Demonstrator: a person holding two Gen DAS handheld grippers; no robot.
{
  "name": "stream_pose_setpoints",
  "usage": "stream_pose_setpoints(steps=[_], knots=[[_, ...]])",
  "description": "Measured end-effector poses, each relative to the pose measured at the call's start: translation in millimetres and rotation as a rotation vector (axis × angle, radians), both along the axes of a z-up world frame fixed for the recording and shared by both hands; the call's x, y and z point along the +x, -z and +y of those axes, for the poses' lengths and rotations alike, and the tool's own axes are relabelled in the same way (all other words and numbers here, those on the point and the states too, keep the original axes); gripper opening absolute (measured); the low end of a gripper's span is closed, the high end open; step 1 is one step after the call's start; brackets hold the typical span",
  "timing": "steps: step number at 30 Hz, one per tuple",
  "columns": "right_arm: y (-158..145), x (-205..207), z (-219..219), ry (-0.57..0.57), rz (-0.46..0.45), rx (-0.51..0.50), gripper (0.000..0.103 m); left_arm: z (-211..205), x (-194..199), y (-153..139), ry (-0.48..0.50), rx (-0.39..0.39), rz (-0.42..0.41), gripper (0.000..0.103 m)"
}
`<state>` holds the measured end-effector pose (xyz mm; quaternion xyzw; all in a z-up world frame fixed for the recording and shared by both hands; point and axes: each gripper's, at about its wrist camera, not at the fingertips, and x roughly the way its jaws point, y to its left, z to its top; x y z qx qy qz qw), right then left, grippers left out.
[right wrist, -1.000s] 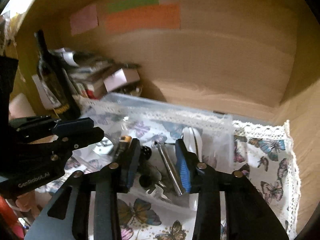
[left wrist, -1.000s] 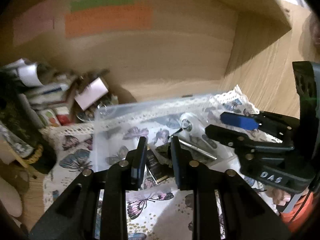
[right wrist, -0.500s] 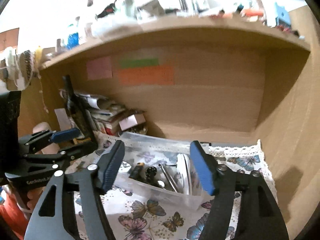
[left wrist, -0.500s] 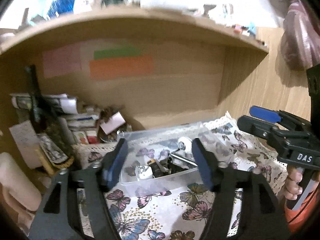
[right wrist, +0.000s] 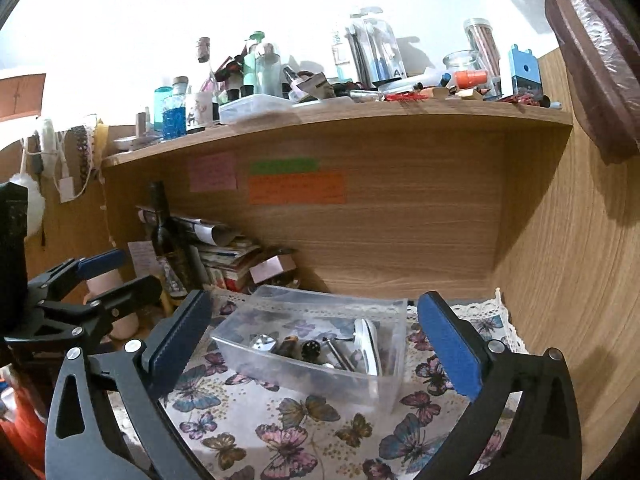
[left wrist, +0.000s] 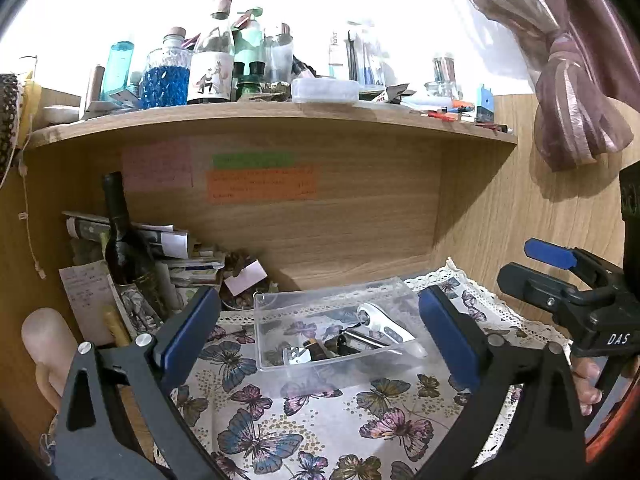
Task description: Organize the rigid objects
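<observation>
While both jaws stand wide and empty above the butterfly cloth [left wrist: 280, 412], with metal tools lying in the clear plastic bin [right wrist: 384, 388] between them: risk of clipping its thin wall, tipping everything out.

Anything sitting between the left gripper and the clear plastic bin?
No. In the left wrist view only bare butterfly-print cloth lies between the open left gripper and the clear plastic bin.
</observation>
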<state>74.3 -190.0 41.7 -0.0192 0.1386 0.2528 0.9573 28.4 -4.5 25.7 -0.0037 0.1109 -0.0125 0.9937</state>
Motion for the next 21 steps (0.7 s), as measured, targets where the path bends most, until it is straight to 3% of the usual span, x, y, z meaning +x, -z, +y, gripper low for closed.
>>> stream_pose_setpoints(steps=[21], knots=[[2.7,-6.4,2.1,-0.005,0.002,-0.004,0.103,0.2,-3.1,2.1,0.006,-0.02,0.002,0.102]])
